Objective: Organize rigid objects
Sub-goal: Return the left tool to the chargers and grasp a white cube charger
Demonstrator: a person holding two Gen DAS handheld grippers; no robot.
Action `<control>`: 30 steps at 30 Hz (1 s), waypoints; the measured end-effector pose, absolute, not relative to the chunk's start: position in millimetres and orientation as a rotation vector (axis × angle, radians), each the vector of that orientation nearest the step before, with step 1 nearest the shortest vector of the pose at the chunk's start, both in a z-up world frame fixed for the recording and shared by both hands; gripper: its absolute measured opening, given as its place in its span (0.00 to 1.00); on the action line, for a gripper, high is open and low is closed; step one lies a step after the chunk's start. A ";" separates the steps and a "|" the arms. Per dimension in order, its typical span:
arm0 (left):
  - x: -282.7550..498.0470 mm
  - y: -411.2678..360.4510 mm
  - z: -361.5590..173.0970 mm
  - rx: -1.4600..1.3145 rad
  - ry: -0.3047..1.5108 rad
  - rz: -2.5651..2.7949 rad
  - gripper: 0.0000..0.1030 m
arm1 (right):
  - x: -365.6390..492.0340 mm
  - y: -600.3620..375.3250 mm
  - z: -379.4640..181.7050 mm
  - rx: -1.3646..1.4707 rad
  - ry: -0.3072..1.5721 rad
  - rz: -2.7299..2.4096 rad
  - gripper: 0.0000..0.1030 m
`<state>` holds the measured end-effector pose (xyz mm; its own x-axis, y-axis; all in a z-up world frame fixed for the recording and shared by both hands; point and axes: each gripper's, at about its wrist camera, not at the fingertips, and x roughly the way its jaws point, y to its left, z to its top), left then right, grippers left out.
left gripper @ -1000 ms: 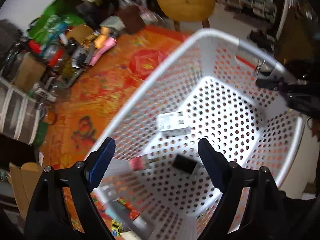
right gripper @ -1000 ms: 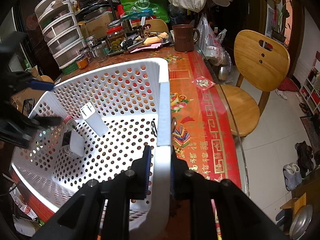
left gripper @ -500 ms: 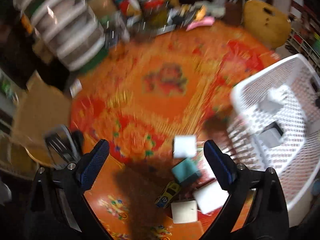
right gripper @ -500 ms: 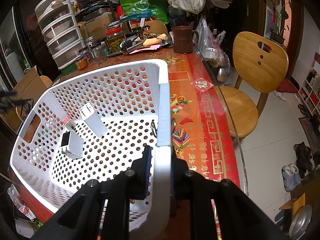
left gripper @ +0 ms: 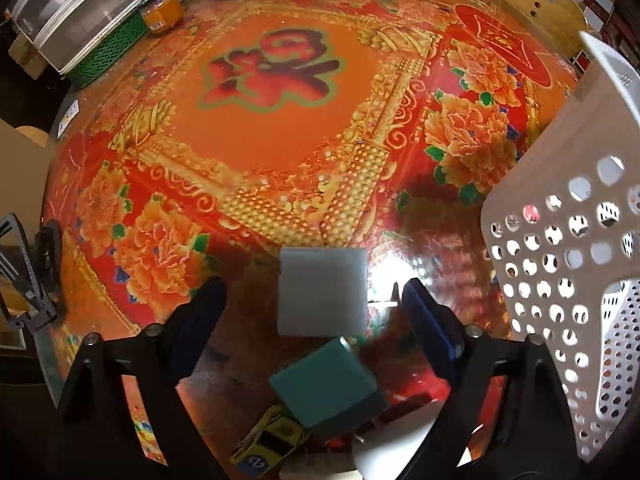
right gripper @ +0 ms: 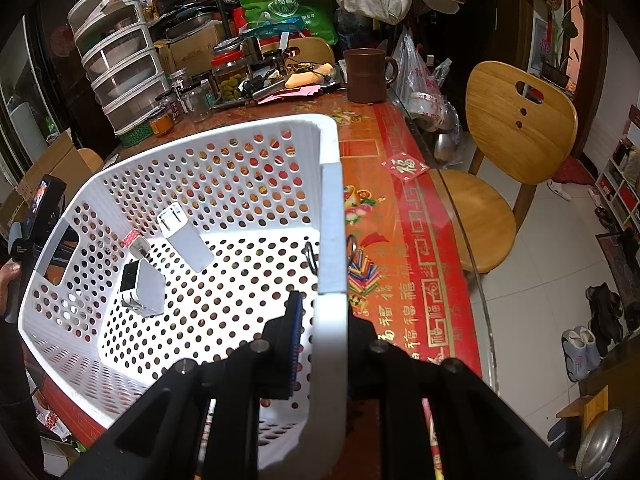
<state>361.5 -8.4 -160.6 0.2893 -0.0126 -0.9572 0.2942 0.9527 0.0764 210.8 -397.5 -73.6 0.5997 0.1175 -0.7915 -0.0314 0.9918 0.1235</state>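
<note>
Three small items are lying in the white basket [right gripper: 224, 184] — the right gripper [right gripper: 320, 320] is clamping its rim. The left gripper [left gripper: 312, 312] is gaping wide and empty around a white block [left gripper: 322, 296]; a teal box [left gripper: 326, 390] and toy car [left gripper: 268, 444] are waiting nearer.

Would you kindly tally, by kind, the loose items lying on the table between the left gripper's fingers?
White block: 1
Teal block: 1
Yellow toy car: 1
Total: 3
</note>
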 end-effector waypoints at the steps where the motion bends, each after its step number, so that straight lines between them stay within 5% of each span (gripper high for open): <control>1: 362.7 -9.1 -161.3 0.249 1.264 -0.211 0.77 | 210.8 -397.0 -73.6 0.101 0.924 0.087 0.14; 6: 362.8 -12.6 -157.9 0.209 1.263 -0.241 0.52 | 210.8 -396.8 -73.5 0.099 0.925 0.087 0.14; 22: 347.7 14.0 -118.8 0.172 1.159 -0.205 0.52 | 210.8 -397.0 -72.5 0.106 0.922 0.092 0.14; 30: 311.7 8.1 -53.8 0.209 1.003 -0.209 0.52 | 210.3 -397.3 -73.2 0.107 0.921 0.094 0.14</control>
